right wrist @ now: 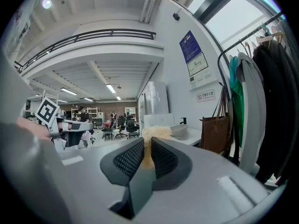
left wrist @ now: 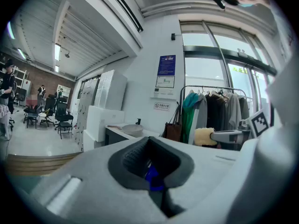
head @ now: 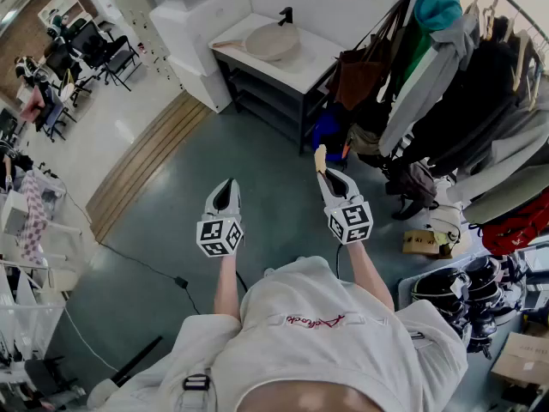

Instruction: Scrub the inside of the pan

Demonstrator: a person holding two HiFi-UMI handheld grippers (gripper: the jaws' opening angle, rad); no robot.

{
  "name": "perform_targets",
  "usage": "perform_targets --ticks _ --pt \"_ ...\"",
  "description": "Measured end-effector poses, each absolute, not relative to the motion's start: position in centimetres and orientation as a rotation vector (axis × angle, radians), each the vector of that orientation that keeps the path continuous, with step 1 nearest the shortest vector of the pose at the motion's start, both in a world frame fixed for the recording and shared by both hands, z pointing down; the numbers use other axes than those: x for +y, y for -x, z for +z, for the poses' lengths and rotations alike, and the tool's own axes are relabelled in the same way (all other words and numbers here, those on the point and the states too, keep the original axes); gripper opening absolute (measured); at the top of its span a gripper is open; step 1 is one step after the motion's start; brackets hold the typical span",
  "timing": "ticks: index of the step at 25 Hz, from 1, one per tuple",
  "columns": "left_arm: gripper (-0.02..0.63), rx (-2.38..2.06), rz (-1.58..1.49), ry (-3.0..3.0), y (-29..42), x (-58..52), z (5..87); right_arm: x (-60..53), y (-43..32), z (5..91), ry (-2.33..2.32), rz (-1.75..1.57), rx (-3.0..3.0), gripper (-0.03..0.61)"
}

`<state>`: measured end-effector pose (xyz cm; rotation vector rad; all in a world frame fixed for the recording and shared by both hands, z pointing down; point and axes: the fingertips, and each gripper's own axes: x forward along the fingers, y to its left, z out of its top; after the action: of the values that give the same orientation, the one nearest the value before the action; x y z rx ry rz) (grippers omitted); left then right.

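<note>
- Right hand-held gripper [head: 326, 174]: jaws closed on a scrubbing pad [head: 320, 156] that is pale yellow, fibrous and coarse. The pad stands up past the ribbed dark pads [right wrist: 129, 159] of the jaws.
- Left hand-held gripper [head: 226, 187]: jaws shut together and holding nothing (a blue patch shows through the gap, and what it is cannot be told).
- Pan [head: 273, 39]: round, shallow, matt beige. It rests on the white counter [head: 313, 65], straight ahead of both hand-held grippers and well apart from them, with bare grey floor [head: 266, 170] between.
- Handle [head: 221, 45]: juts from the pan towards the left hand-held gripper's side, so the long axis runs across the line of approach.
- Judgement: the pad-bearing right hand-held gripper sits slightly nearer the pan. The free left one is on the handle's side and suited to steady it. Scrubbing has not yet begun.
- Clothes rack [head: 480, 84]: soft hanging garments, close beside the right hand-held gripper's outer side.
</note>
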<state>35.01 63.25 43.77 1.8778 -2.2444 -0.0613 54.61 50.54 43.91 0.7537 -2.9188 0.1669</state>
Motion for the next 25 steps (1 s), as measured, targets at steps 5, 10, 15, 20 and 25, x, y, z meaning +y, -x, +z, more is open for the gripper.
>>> perform_targets --ticks 5,10,15,20,25 --pt "0.000 -2.268 -0.013 -1.900 -35.5 61.0 43.5 48.5 -55.6 44.3 -0.755 0.177 -2.924 0.052" --pt "0.000 -2.282 0.019 -1.912 -36.5 59.7 43.0 47.3 -56.9 44.6 -0.738 0.189 -2.923 0.052" --pt "0.000 -2.277 0.007 -1.912 -37.7 58.8 43.2 46.4 -57.8 44.2 -0.736 0.205 -2.949 0.054" --pt "0.000 -2.261 0.000 -1.918 -38.6 58.1 43.4 45.9 -58.2 44.4 -0.728 0.213 -2.950 0.054" --pt "0.000 -2.256 -0.003 -1.909 -38.2 57.8 44.0 46.0 -57.5 44.9 -0.698 0.211 -2.948 0.054"
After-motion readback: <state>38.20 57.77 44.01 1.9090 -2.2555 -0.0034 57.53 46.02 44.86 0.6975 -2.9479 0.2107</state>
